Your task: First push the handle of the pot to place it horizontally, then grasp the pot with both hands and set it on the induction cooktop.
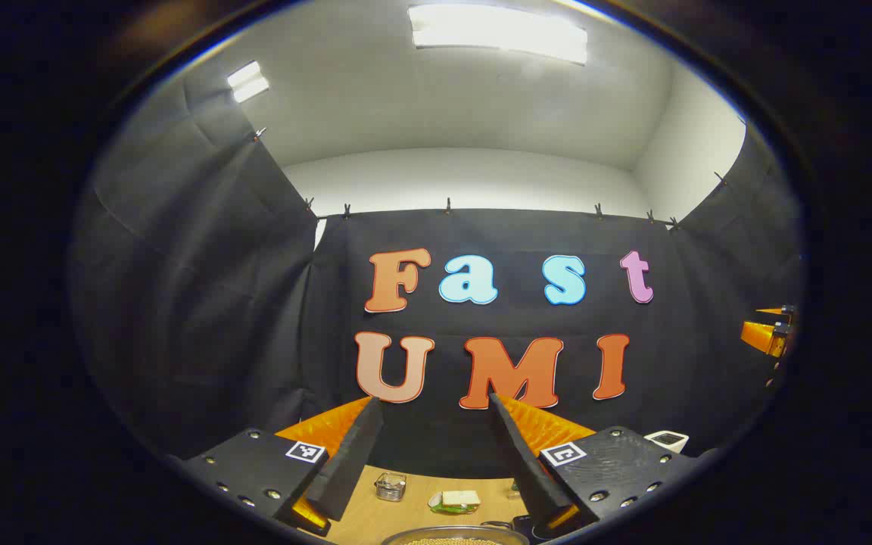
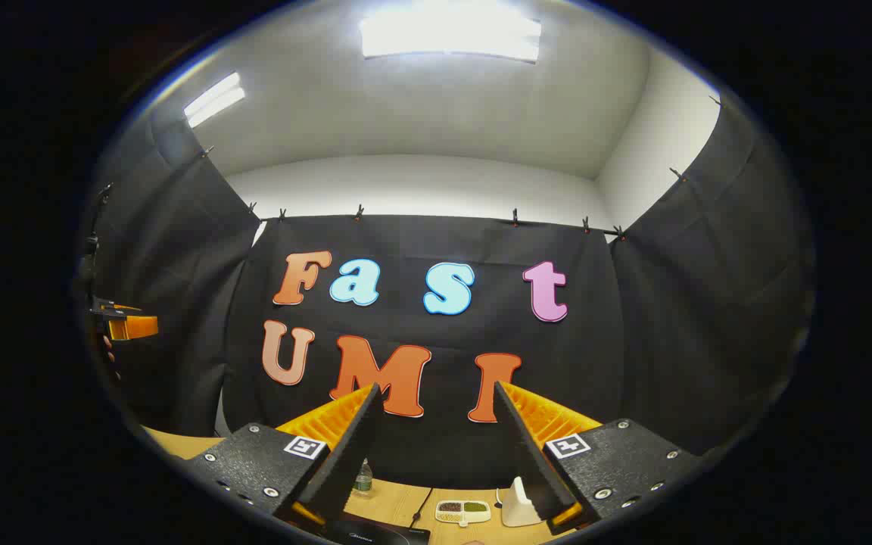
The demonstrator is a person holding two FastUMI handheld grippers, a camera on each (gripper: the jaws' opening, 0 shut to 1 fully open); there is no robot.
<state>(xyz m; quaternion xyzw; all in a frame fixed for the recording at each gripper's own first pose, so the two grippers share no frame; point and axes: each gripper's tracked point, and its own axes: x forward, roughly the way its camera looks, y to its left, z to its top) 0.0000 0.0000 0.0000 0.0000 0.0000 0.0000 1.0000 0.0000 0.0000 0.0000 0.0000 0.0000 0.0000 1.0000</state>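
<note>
Below the wide-open, empty left gripper (image 1: pixel 436 401) sat the pot (image 1: pixel 455 536); lowering first seemed advisable. The right gripper (image 2: pixel 436 390) gaped empty.

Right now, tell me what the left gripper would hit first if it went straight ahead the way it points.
Likely the black cloth wall. The left gripper is open and aims level, above the wooden table, so the small items there lie below its line. Depth is hard to judge through the fisheye.
</note>
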